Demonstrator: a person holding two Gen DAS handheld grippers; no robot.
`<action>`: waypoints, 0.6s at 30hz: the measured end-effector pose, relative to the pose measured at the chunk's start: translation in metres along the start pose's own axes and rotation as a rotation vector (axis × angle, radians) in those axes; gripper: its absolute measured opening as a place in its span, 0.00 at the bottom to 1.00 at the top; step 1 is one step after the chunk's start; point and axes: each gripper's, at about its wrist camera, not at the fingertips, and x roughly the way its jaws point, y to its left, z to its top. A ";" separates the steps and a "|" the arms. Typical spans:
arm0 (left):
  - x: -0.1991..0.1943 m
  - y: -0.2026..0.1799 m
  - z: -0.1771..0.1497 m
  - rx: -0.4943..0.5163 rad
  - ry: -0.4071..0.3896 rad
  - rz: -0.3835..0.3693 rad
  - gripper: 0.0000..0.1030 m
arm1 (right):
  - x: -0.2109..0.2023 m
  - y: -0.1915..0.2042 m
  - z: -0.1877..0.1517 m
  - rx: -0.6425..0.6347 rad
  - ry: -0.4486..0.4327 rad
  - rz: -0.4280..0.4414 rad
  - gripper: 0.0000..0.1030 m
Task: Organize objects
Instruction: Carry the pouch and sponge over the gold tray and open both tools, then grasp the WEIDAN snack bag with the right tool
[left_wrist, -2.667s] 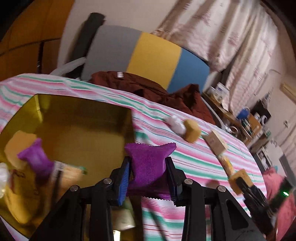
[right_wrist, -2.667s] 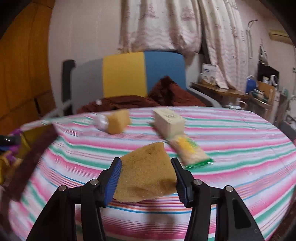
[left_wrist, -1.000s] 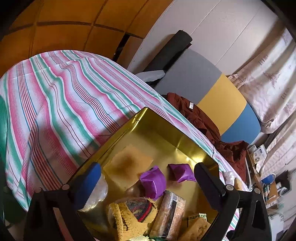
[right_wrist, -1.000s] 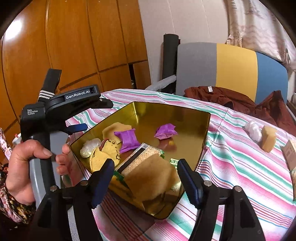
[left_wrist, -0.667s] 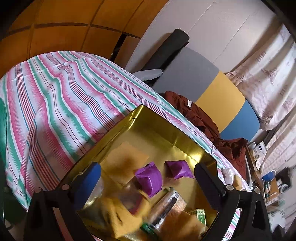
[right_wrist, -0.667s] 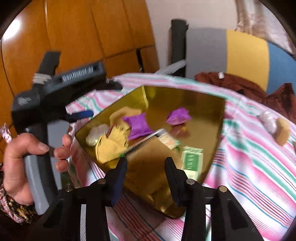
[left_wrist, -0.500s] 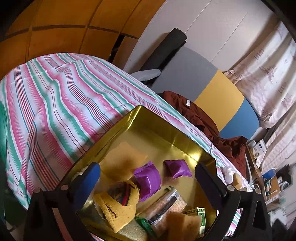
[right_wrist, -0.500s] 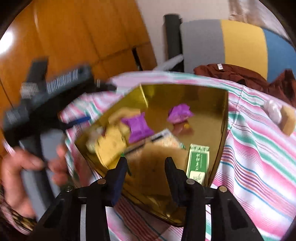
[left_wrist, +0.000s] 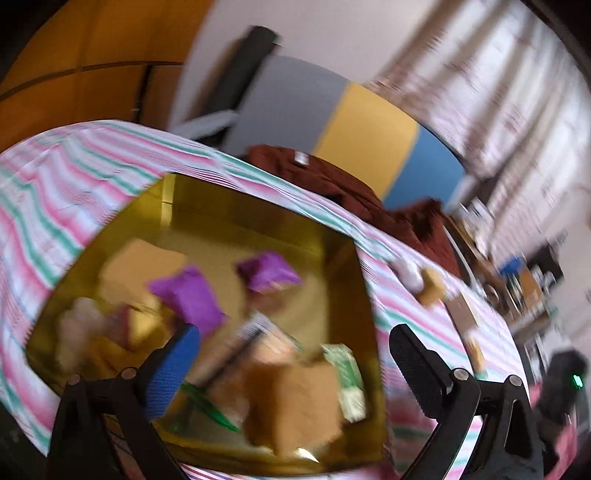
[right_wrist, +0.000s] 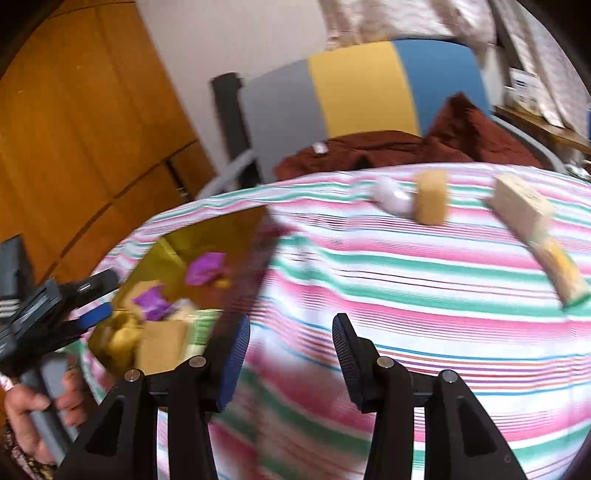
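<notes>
A gold tin box (left_wrist: 332, 236) (right_wrist: 236, 229) sits on the striped tablecloth and holds two purple pouches (left_wrist: 188, 295) (left_wrist: 267, 275), a brown sponge (left_wrist: 299, 398) (right_wrist: 162, 347), a green packet (left_wrist: 343, 369) and other items. My left gripper (left_wrist: 291, 358) is open and empty above the box's near edge. My right gripper (right_wrist: 290, 354) is open and empty over the cloth, right of the box. On the cloth lie a yellow sponge (right_wrist: 430, 201), a white wrapped item (right_wrist: 391, 197), a beige box (right_wrist: 521, 206) and a yellow packet (right_wrist: 561, 273).
A grey, yellow and blue chair (right_wrist: 354, 85) with a dark red cloth (right_wrist: 406, 147) stands behind the table. A cluttered shelf (left_wrist: 517, 288) is at the far right. Wood panelling (right_wrist: 74, 129) fills the left. The striped tablecloth (right_wrist: 424, 314) stretches right of the box.
My right gripper let go of the brown sponge into the box and swung right over the cloth. My left gripper released the purple pouch earlier and now swings right. Both views are blurred.
</notes>
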 end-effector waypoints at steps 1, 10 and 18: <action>0.001 -0.009 -0.004 0.025 0.015 -0.021 1.00 | -0.003 -0.011 -0.002 0.007 -0.002 -0.027 0.45; 0.011 -0.071 -0.030 0.157 0.110 -0.120 1.00 | -0.019 -0.121 0.002 0.114 -0.011 -0.281 0.59; 0.022 -0.109 -0.051 0.232 0.182 -0.159 1.00 | -0.037 -0.198 0.035 0.168 -0.084 -0.461 0.64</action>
